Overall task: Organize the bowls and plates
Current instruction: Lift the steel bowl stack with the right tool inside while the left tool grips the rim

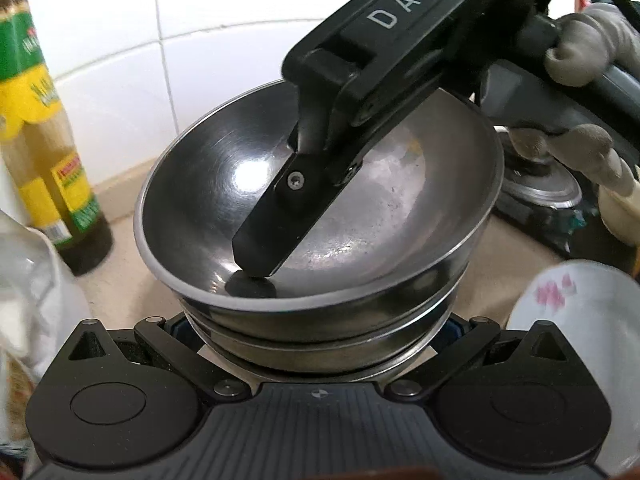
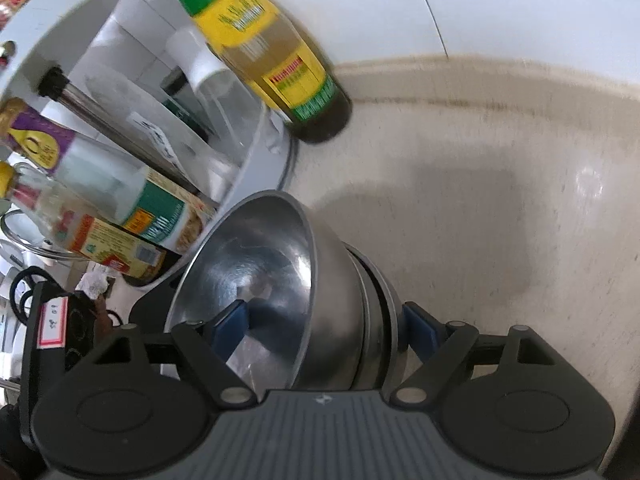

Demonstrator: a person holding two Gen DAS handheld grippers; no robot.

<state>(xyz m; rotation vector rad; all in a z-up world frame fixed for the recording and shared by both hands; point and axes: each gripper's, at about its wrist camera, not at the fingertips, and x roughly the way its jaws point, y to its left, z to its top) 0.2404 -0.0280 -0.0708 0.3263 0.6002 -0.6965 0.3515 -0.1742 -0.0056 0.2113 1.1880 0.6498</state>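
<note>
The round polished steel bowl (image 1: 320, 200) sits nested on top of other steel bowls (image 1: 320, 344), the stack raised close in front of the left wrist camera above the beige stone desk (image 1: 120, 304).

The right tongs (image 2: 320, 328) grip the stack at its rim: one blue-padded finger (image 2: 230, 326) lies inside the top bowl against its wall, and the other (image 2: 420, 328) presses the outside of the lower bowls, so the tongs are closed on the stack's wall with several layers of steel between the pads. In the left wrist view that same tool reaches down from the upper right, and its black inner finger (image 1: 272, 224) crosses the bowl's hollow, its tip touching the near inner wall.

The left tongs (image 1: 320, 332) stand wide, a finger on either side of the stack's base; I cannot tell whether the pads press the metal.

A dark glass sauce bottle with a yellow and green label (image 1: 44, 132) stands on the desk by the white tiled wall (image 1: 200, 8). In the right wrist view it appears just beside a white round rack (image 2: 52, 28) holding more bottles. A white cup with pink flowers (image 1: 576, 320) is at the left view's right edge.
</note>
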